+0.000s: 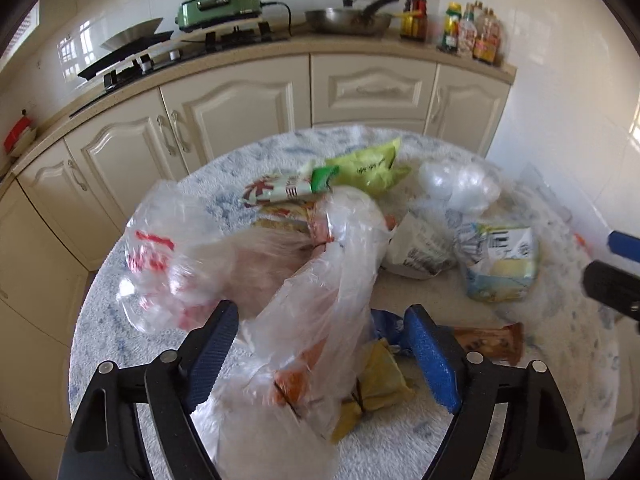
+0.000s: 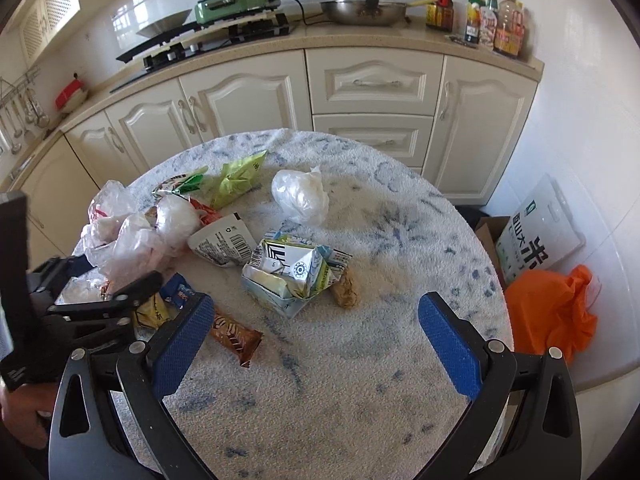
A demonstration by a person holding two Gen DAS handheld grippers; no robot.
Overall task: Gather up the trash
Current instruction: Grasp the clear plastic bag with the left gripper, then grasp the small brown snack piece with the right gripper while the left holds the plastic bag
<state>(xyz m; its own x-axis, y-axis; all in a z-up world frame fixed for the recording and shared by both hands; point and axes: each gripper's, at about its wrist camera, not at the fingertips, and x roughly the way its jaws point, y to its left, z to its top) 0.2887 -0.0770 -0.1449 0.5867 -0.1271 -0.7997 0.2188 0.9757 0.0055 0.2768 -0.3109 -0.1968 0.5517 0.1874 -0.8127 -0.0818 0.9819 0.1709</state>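
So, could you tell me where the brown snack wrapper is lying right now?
In the right wrist view, the brown snack wrapper lies on the round table, just beyond the right gripper's left finger, near the crushed milk carton.

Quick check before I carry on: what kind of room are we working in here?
A home kitchen, most likely. A gas hob sits in the counter over cream cabinets, with a metal pan and sauce bottles along the tiled wall. The trash lies on a round table.
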